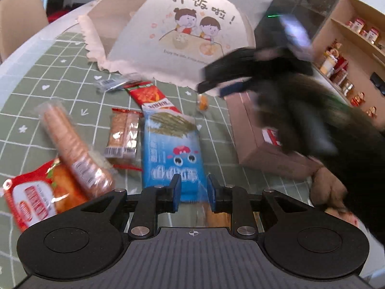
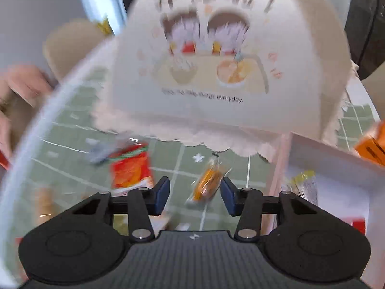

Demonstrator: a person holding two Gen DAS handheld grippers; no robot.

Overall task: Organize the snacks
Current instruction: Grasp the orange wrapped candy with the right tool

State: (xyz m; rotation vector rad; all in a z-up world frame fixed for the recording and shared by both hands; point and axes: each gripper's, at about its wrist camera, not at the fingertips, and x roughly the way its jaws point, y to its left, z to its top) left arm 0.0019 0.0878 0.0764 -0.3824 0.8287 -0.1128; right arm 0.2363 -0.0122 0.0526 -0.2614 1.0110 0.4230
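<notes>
My left gripper (image 1: pixel 192 191) is clamped on the near end of one blue seaweed snack pack (image 1: pixel 172 149), which lies flat on the green checked counter (image 1: pixel 72 55). Left of it I count one small biscuit pack (image 1: pixel 124 136), one long sausage (image 1: pixel 77 149) lying across one red pouch (image 1: pixel 33 200), and behind it one red sachet (image 1: pixel 150 96) with one silvery wrapper (image 1: pixel 115 83) at its far end.

My right gripper (image 2: pixel 195 196) has its jaws apart, with one orange wrapped candy (image 2: pixel 208 183) lying between them; the view is smeared, so I cannot tell whether a pad touches it.

One domed food cover (image 1: pixel 182 36) fills the far side and blocks that way. The cardboard box (image 1: pixel 255 142) stands at the right, just beside the candy. Open counter shows between the sachet and the candy, and the counter's pale rim (image 1: pixel 26 45) curves along the left.
</notes>
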